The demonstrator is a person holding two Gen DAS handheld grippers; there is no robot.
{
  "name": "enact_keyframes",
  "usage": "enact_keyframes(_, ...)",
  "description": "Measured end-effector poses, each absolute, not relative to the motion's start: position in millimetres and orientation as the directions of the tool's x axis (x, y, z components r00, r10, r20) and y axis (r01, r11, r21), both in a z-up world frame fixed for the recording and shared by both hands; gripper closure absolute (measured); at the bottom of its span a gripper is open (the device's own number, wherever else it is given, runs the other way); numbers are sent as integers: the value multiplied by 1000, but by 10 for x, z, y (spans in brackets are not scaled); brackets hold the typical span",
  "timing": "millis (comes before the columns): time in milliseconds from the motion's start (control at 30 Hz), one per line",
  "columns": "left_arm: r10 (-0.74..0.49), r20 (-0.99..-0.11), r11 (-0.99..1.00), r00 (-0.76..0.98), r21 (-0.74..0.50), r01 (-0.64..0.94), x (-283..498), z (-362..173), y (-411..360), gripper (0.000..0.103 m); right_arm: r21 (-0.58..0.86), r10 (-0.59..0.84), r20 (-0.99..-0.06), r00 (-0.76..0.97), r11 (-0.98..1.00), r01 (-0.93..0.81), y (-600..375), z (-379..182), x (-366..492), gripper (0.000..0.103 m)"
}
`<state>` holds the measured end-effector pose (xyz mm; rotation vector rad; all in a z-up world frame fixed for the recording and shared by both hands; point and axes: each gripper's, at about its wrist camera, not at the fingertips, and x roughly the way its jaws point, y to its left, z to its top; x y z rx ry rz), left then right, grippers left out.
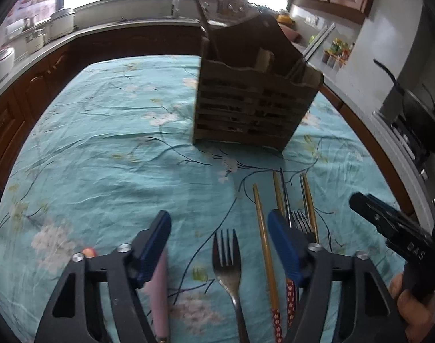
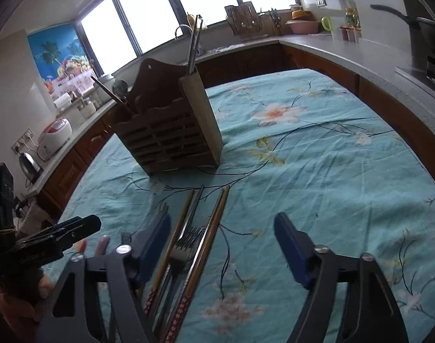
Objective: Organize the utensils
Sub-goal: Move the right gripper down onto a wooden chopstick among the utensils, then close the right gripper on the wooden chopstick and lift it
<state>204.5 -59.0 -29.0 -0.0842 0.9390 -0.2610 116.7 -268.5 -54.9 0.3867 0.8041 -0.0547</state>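
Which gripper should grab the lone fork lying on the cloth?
Probably left. The left gripper is open with the fork lying between its fingers. The right gripper is open over the chopstick pile instead.

Fork (image 1: 227,271) handle cut off below

Left gripper (image 1: 219,240), right gripper (image 2: 221,240): black angular frames, silver screws, blue textured finger pads (image 1: 283,245); bare-skinned hand (image 1: 411,305).

a table (image 1: 103,143) draped in a teal floral cloth is carrying a slatted wooden utensil holder (image 1: 251,105) standing upright, and nearer, a fork (image 1: 227,263), chopsticks (image 1: 266,251) and a pink-handled utensil (image 1: 159,294) are lying flat
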Motion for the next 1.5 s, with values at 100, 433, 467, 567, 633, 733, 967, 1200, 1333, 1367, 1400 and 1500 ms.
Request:
enact_keyframes(100,-254,-800,965,544,-173,196,2180,-349,-677,39,309,103,-734,672,931,194,-2695,-612,1293,43)
enact_keyframes(433,-253,-838,958,483,-149,244,2593,-583,-939,62,274,120,-805,581,944,185,-2680,-881,1686,70)
enact_keyframes(467,-254,-840,958,479,-149,247,2619,-608,-965,62,267,116,-809,576,946,184,-2676,-896,1716,72)
enact_keyframes(567,-260,-848,954,462,-151,260,2687,-684,-1019,62,243,105,-822,560,954,178,-2658,-927,1800,80)
enact_keyframes(633,-259,-852,953,456,-148,264,2711,-711,-1042,62,230,101,-833,543,957,176,-2651,-957,1849,81)
enact_keyframes(733,-238,-865,955,442,-127,267,2765,-809,-1082,65,202,88,-845,528,966,163,-2623,-976,1904,82)
enact_keyframes(967,-226,-866,956,446,-108,274,2778,-857,-1062,75,139,49,-861,507,980,141,-2609,-991,1947,94)
enact_keyframes(1200,-255,-866,951,429,-145,272,2851,-845,-988,75,128,48,-866,498,984,127,-2585,-1005,2111,93)
enact_keyframes(1333,-244,-868,952,432,-129,278,2897,-847,-1045,75,141,62,-869,491,982,124,-2603,-1015,2175,91)
enact_keyframes(1367,-238,-868,952,436,-120,282,2902,-850,-1067,77,139,62,-870,489,983,123,-2603,-1017,2186,91)
enact_keyframes(1400,-228,-868,953,441,-107,282,2902,-851,-1075,86,141,64,-870,489,982,122,-2597,-1016,2187,91)
enact_keyframes(1500,-229,-867,954,442,-109,281,2896,-848,-1080,96,169,83,-863,499,977,129,-2648,-1027,2184,92)
